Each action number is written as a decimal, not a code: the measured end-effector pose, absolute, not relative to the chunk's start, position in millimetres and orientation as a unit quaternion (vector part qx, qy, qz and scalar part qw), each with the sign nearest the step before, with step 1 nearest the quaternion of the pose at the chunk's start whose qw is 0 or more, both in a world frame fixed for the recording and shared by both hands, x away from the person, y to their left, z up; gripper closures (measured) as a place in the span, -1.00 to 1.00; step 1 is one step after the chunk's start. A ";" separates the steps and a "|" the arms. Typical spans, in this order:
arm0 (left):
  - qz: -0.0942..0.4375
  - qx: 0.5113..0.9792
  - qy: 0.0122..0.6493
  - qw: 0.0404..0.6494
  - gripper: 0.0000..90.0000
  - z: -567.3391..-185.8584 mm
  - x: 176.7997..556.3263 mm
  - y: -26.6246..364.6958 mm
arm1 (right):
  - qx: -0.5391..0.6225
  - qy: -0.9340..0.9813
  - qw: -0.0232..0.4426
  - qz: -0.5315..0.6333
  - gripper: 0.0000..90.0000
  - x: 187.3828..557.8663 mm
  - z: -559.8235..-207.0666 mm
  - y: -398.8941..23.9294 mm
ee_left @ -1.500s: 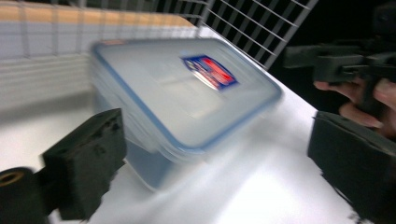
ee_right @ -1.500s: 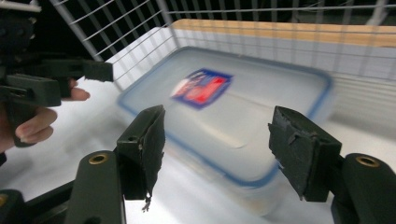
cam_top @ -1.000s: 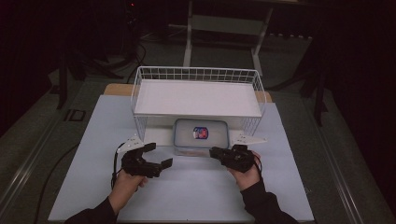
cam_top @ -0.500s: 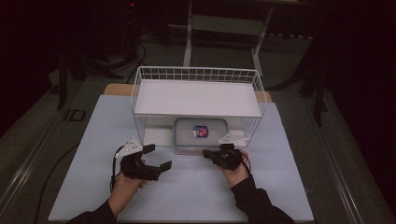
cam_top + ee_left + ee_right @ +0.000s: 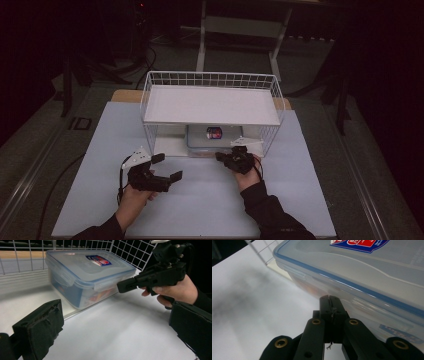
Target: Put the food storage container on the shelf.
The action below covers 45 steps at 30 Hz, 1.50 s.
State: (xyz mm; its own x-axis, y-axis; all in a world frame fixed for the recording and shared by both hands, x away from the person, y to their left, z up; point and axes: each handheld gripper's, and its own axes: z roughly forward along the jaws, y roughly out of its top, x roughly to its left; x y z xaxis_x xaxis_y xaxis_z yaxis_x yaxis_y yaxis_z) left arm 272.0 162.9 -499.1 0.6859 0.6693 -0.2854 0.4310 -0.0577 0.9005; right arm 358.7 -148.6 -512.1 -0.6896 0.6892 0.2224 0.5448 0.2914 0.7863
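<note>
Where tucked low under the white wire shelf rack [image 5: 210,80], leaves the clear rectangular plastic box with the blue-edged lid [image 5: 215,137] reachable from the open front alone, hence the level approach across the white-covered counter [image 5: 200,205]. Brings the right gripper [image 5: 220,156] in with jaws pressed fully together on nothing, tip right at the box's front wall just under the lid's rim, though actual contact is hard to confirm; seemingly meant as one blunt finger for prying at a clasp or nudging, not for grasping. Keeps the left gripper [image 5: 167,167] off to the box's front left, apart from it, jaws spread wide and empty, probably ready to steady the near corner. Rests flat on the rack's lower level, label up, lid on.
</note>
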 end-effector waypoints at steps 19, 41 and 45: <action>0.106 0.721 0.381 0.569 -1.00 -501.3 273.6 164.1 | 0.403 0.786 0.082 0.462 1.00 384.2 -512.5 -136.3; 0.106 0.722 0.377 0.571 -1.00 -499.8 273.8 163.9 | 0.384 0.783 0.062 0.486 -0.09 361.9 -514.8 -137.4; 0.104 0.723 0.375 0.571 -1.00 -500.3 273.5 162.2 | 0.370 0.781 0.054 0.500 -0.42 354.4 -513.7 -142.2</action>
